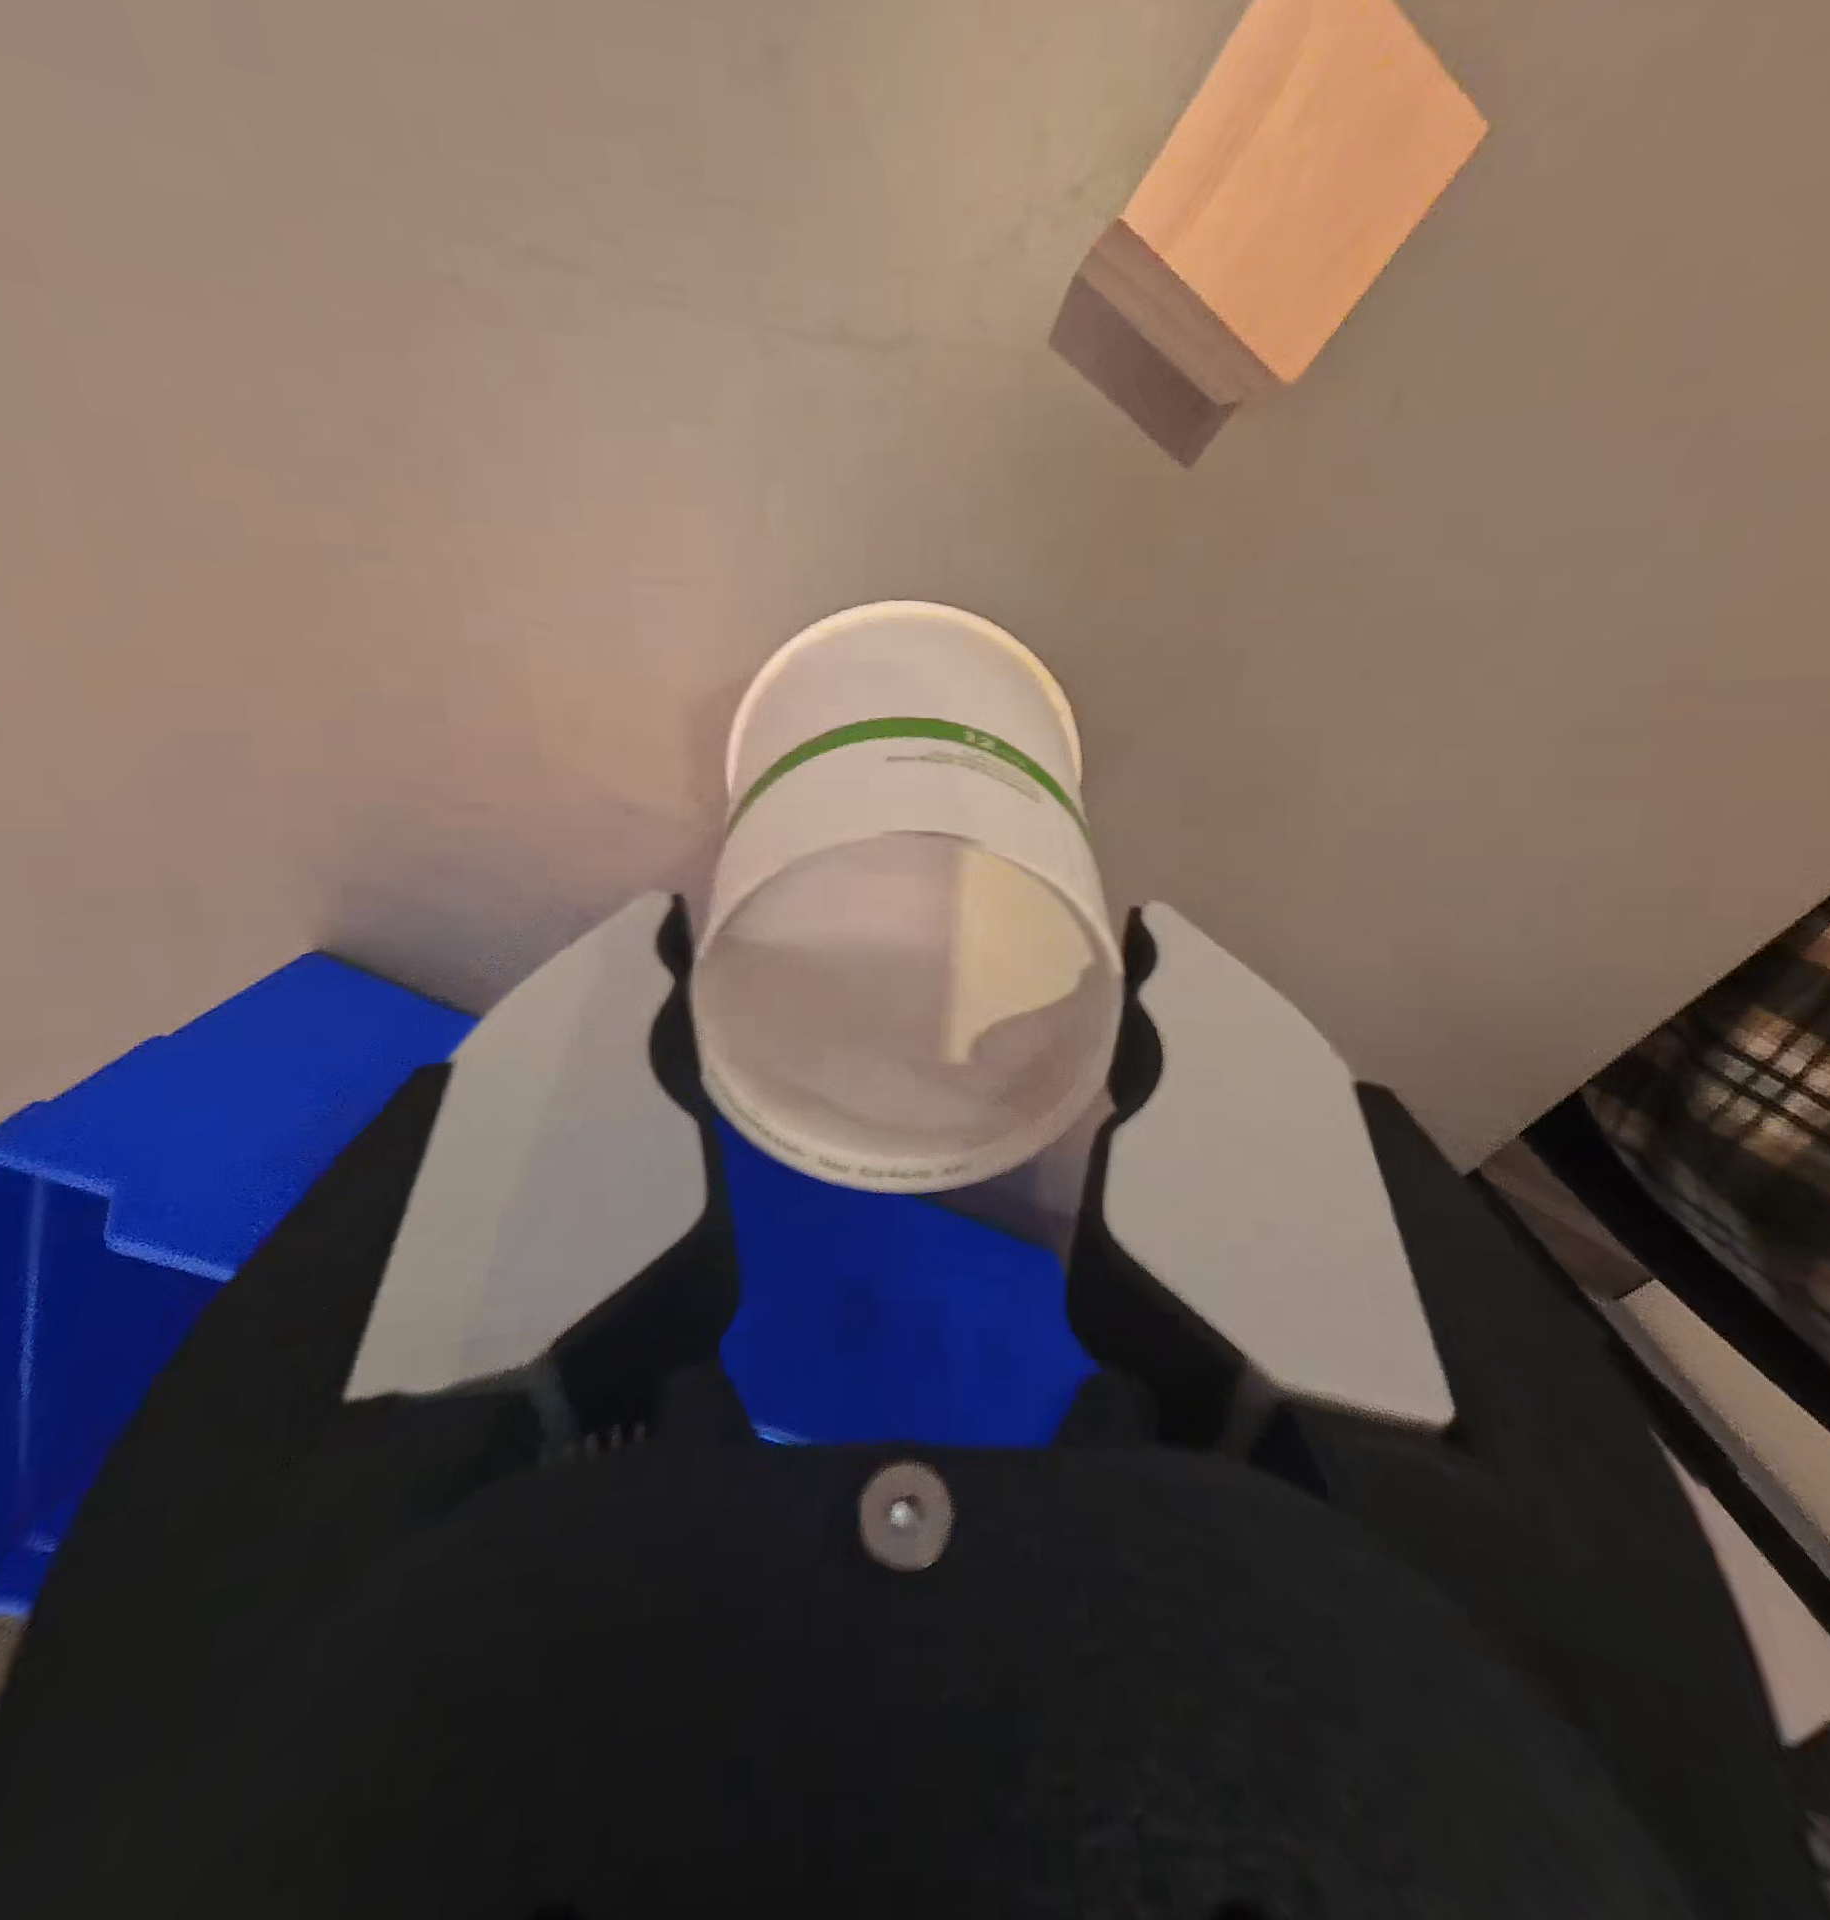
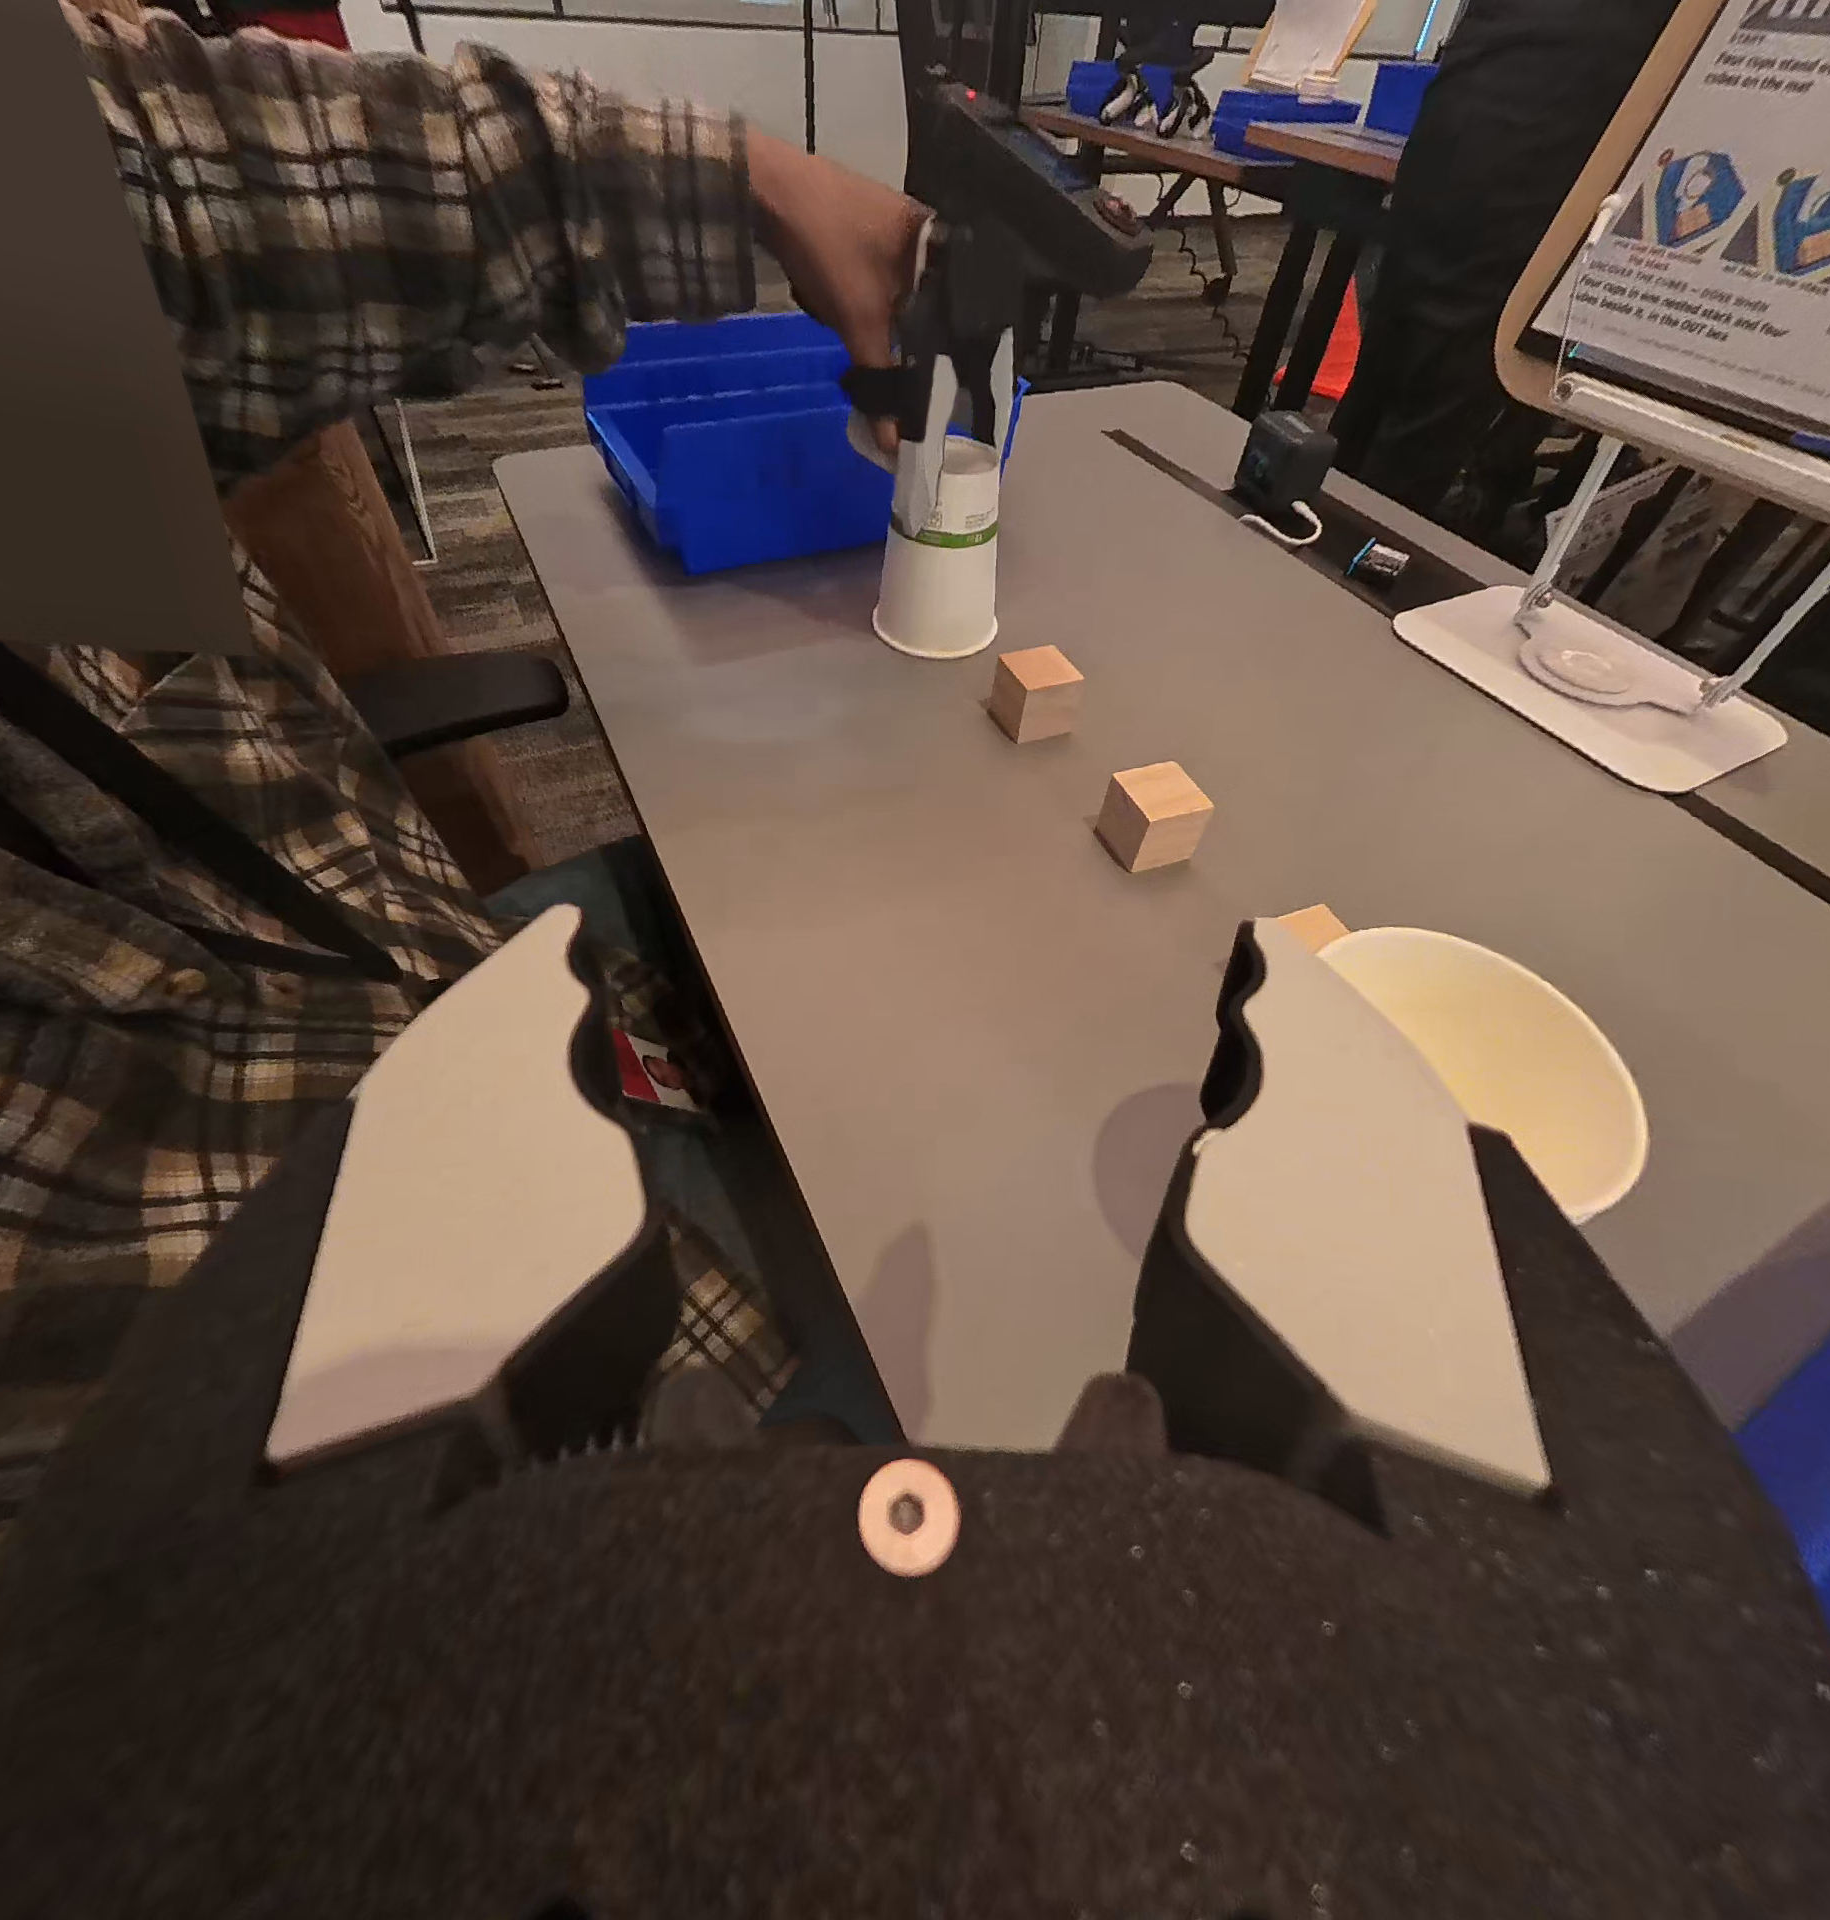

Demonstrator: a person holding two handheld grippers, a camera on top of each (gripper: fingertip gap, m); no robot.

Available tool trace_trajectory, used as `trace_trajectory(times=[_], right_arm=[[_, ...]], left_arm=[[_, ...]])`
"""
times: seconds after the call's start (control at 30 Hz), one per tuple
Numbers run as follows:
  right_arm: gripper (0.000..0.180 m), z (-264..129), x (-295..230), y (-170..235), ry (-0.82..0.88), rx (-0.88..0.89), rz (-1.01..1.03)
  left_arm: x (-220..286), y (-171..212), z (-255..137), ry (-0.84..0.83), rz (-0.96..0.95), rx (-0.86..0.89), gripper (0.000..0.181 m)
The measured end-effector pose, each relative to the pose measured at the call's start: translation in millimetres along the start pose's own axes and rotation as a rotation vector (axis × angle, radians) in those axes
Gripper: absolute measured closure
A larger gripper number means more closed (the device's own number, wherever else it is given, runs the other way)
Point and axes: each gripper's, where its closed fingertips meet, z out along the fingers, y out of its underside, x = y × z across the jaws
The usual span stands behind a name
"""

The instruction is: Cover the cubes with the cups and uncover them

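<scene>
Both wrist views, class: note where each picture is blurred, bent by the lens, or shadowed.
Left wrist view: the inverted white paper cup with a green band and the blue plastic bin look softly smeared. Right wrist view: the person's plaid sleeve is motion-blurred, the grey table edge bows under the wide lens, and the right gripper casts soft shadows on the table.

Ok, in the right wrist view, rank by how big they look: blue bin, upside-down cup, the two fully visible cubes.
1. Blue bin
2. Upside-down cup
3. Near cube and far cube: alike; nearness may explain any difference.
</scene>
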Motion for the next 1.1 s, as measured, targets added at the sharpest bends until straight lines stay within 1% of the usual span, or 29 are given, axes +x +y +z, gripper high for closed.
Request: trace_trajectory(times=[0.1,0.2,0.33,0.5,0.6,0.7,0.77,0.8,0.87,0.9,1.0,1.1], right_arm=[[0.07,0.3,2.2,-3.2,0.004,0.023,0.0],[0.07,3.9,4.3,-4.6,-0.002,0.036,0.013],[0.07,12.7,4.3,-8.1,-0.021,0.043,0.009],[0.072,29.3,5.0,-20.4,-0.048,0.078,0.015],[0.072,45.5,8.4,-35.3,-0.058,0.129,0.032],[0.076,67.0,12.1,-59.2,-0.085,0.214,0.049],[0.086,84.5,15.7,-76.1,-0.116,0.26,0.037],[0.09,94.4,18.9,-84.2,-0.127,0.275,0.026],[0.089,116.3,24.5,-97.6,-0.16,0.272,0.014],[0.089,127.3,25.6,-102.4,-0.185,0.254,0.002],[0.092,155.0,32.4,-114.9,-0.193,0.199,-0.066],[0.099,172.1,31.3,-121.8,-0.207,0.135,-0.148]], left_arm=[[-4.4,1.2,-4.8,0.003,-0.017,0.009,0.104],[-5.8,0.5,-20.4,0.017,-0.048,0.065,0.104],[-5.9,-3.4,-53.5,0.032,-0.087,0.199,0.104],[-1.7,1.1,-92.7,0.063,-0.126,0.336,0.104],[1.7,-2.0,-126.0,0.113,-0.156,0.513,0.104],[12.6,-17.5,-169.6,0.268,-0.191,0.844,0.105],[28.2,-30.1,-193.6,0.411,-0.203,1.07,0.105],[37.9,-36.6,-201.4,0.483,-0.207,1.166,0.105],[60.7,-50.1,-210.3,0.635,-0.213,1.33,0.105],[73.6,-56.9,-212.7,0.72,-0.215,1.401,0.105],[111.8,-75.6,-212.3,0.956,-0.218,1.56,0.105],[143.4,-92.6,-201.0,1.12,-0.212,1.622,0.105]])
